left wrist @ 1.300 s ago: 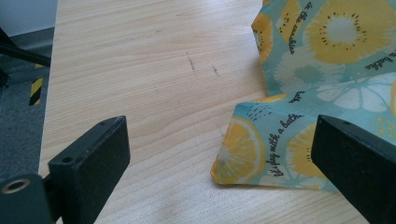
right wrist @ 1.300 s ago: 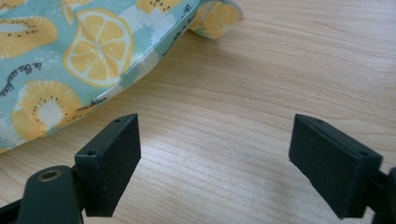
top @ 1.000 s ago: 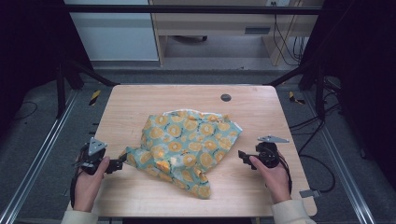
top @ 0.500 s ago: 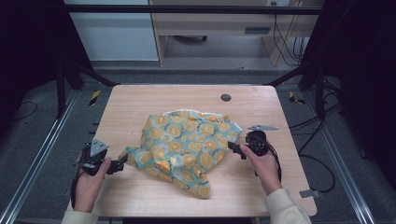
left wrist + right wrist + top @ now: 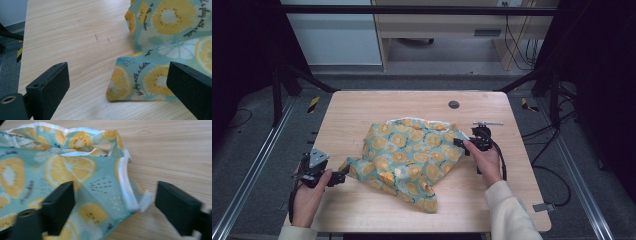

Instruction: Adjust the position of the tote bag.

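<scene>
A teal cloth (image 5: pixel 409 157) printed with lemon slices lies crumpled on the middle of the wooden table (image 5: pixel 377 107). My left gripper (image 5: pixel 339 175) rests at the cloth's near-left corner. In the left gripper view that corner (image 5: pixel 130 82) lies flat between its wide-open jaws (image 5: pixel 117 72), touching neither pad. My right gripper (image 5: pixel 460 142) is at the cloth's right edge. Its jaws (image 5: pixel 116 195) have just been closing. The white-hemmed edge (image 5: pixel 125 187) lies between them, and the pads stand apart from it.
A round black grommet (image 5: pixel 454 104) sits in the tabletop near the far edge. Bare wood runs along the far side and both ends of the table. Metal frame rails (image 5: pixel 257 165) flank it, with cables on the floor at right.
My right gripper has moved left and slightly away across the table to the cloth's right edge. The left hand has stayed put at the near-left corner.
</scene>
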`<state>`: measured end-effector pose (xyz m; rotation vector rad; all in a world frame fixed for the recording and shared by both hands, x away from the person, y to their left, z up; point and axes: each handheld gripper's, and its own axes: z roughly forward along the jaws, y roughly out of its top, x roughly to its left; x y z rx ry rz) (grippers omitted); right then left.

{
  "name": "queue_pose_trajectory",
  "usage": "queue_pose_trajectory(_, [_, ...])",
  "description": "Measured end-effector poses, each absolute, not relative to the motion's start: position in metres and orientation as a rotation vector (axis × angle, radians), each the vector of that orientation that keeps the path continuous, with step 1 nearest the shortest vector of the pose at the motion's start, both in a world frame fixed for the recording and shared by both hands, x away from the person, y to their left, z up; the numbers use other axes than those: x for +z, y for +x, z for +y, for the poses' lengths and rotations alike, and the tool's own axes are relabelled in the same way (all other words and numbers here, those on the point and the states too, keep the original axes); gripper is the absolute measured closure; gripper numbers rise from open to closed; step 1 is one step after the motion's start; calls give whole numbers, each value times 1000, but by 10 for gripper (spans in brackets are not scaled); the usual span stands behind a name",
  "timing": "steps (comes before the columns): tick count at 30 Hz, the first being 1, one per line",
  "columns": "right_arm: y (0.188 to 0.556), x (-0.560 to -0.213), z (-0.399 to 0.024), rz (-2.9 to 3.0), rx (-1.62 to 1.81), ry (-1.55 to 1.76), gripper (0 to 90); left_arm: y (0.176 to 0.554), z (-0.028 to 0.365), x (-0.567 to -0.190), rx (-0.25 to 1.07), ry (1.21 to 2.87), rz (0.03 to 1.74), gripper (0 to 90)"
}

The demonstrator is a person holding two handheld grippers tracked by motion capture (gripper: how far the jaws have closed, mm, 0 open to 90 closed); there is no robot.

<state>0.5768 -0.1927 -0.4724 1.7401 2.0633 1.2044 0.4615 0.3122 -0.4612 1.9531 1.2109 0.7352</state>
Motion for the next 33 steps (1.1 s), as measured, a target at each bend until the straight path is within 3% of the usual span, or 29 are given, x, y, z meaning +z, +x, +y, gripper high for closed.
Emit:
queue_pose_trajectory(4, [574, -468, -185, 2051, 1266, 1650, 743, 462, 310, -458, 672, 1904, 1191, 58])
queue_pose_trajectory(5, [573, -464, -183, 2047, 1283, 1619, 803, 461, 309, -455, 698, 1924, 1171, 62])
queue_pose_trajectory(6, [573, -464, -183, 2047, 1283, 1619, 803, 461, 309, -455, 698, 1924, 1171, 68])
queue_pose_trajectory(7, [569, -455, -178, 2041, 1299, 1542, 876, 461, 307, -452, 711, 1930, 1158, 68])
queue_pose_trajectory(16, [533, -412, -140, 2126, 1389, 1177, 893, 487, 285, -425, 679, 1933, 1112, 70])
queue_pose_trajectory(33, [527, -415, -129, 2195, 1343, 1013, 892, 585, 238, -404, 517, 2038, 1158, 66])
